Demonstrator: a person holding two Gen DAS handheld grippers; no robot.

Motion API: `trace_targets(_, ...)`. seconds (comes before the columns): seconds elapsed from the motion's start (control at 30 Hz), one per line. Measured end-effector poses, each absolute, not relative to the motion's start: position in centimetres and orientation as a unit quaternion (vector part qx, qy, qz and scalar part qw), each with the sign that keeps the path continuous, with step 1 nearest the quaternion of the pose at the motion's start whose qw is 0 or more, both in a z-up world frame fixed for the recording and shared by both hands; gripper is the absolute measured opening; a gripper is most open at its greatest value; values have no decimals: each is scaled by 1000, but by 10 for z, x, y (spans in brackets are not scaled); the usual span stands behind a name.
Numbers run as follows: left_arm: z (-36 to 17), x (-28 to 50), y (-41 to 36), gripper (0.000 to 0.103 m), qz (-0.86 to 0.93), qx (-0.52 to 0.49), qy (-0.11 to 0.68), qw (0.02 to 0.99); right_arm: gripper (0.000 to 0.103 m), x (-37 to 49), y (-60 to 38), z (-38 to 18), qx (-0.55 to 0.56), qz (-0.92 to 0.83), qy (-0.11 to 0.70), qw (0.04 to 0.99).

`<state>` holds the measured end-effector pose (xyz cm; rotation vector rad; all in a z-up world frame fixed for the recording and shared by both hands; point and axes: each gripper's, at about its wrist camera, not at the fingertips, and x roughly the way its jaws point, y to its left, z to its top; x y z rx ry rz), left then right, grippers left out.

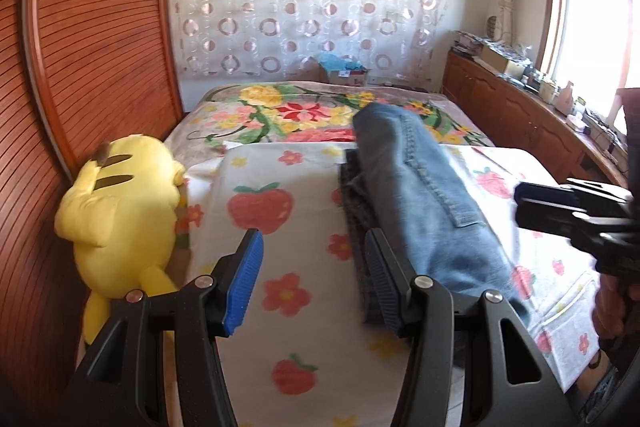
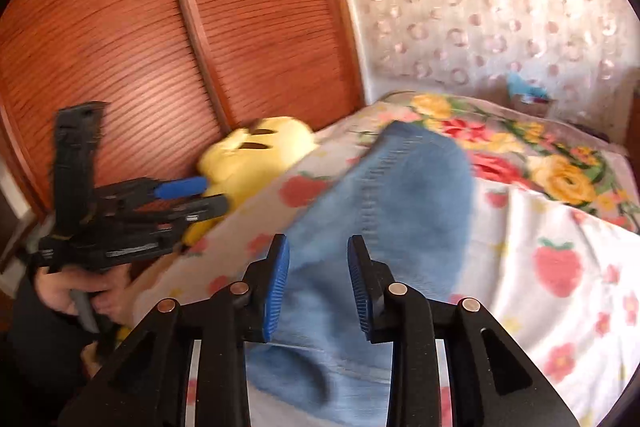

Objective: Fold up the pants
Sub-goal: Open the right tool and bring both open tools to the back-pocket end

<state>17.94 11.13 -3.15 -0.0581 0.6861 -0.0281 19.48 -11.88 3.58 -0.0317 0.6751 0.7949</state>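
My left tongs [image 1: 314, 279] stand half open over the strawberry-print blanket [image 1: 256, 239] on the bed, gripping nothing. My right tongs [image 2: 318, 283] stand narrowly apart above the blue jeans [image 2: 404, 187], pads clear of the denim. The jeans lie in a long folded strip down the middle of the bed, atop a dark checked garment [image 1: 352, 195]. A yellow plush toy [image 1: 120, 203] rests at the bed's left edge.

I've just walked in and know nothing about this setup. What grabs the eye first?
Probably the bright yellow plush toy, lying at the bed's left edge against the reddish slatted wooden doors. Next, the folded blue denim pants lying along the white strawberry-and-flower print blanket, with dark fabric beneath their left side.
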Motion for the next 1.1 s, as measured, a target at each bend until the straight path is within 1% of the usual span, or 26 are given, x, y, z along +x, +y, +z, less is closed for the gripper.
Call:
trace_targets(0.17, -37, 189, 80, 54, -45, -18, 347, 937, 31, 212, -127, 1, -25, 346, 369, 862)
trace_targets(0.3, -50, 192, 62, 54, -59, -2, 363, 930, 31, 210, -119, -15, -28, 357, 386, 850)
trace_targets(0.47, -75, 185, 56, 54, -63, 11, 392, 918, 32, 216, -141, 0, -8, 362, 380, 851)
trace_targets(0.53, -82, 180, 59, 54, -61, 12, 399, 915, 34, 217, -147, 5, -3, 367, 370, 853)
trace_targets(0.6, -88, 177, 62, 54, -58, 10, 406, 912, 40, 224, -148, 4, -1, 376, 359, 854)
trace_targets(0.67, -93, 174, 67, 54, -56, 5, 411, 910, 41, 225, -150, 8, -9, 371, 355, 858)
trace_targets(0.7, -94, 174, 68, 54, -53, 4, 414, 909, 43, 229, -149, 7, -10, 371, 355, 858)
trace_targets(0.8, -93, 174, 70, 54, -49, 3, 417, 908, 46, 232, -146, 4, -15, 365, 358, 859)
trace_targets(1.0, -70, 177, 70, 54, -48, -1, 392, 919, 47, 235, -136, -2, -34, 363, 358, 860)
trace_targets(1.1, -56, 186, 64, 55, -60, 6, 372, 926, 47, 241, -143, -1, -12, 375, 353, 857)
